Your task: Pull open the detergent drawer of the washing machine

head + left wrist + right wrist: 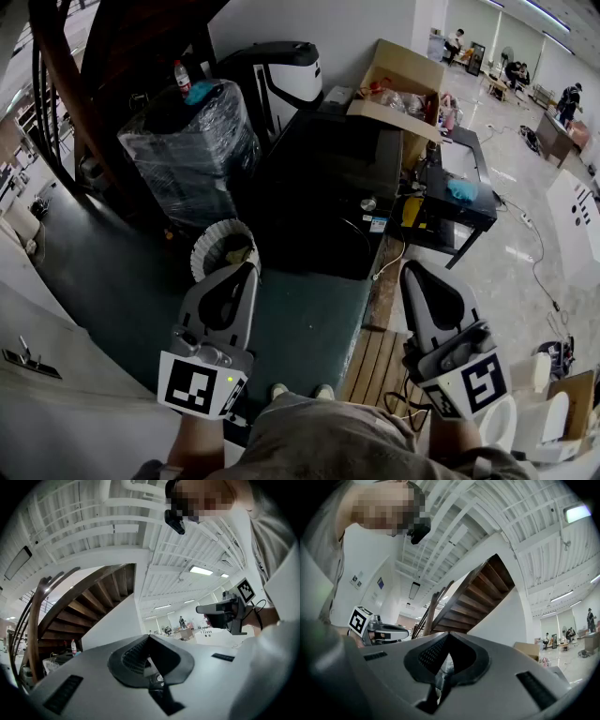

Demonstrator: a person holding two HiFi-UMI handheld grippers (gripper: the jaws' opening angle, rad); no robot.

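Observation:
A black box-shaped washing machine [328, 178] stands on the floor ahead of me, with a round knob [368, 203] near its front right corner. Its detergent drawer cannot be made out from here. My left gripper [251, 267] is held low at the left, well short of the machine, its jaws shut with nothing between them. At the right my right gripper [410, 266] is just as far from the machine, jaws also together and empty. Both gripper views point up at the ceiling and staircase: left gripper [149, 637], right gripper [447, 634].
A plastic-wrapped black bundle [192, 141] stands left of the machine, a white basket [223, 248] in front of it. Behind are a cardboard box [403, 80] and a wooden staircase [94, 75]. A black cart [469, 211] stands at the right, a wooden pallet [375, 361] by my feet.

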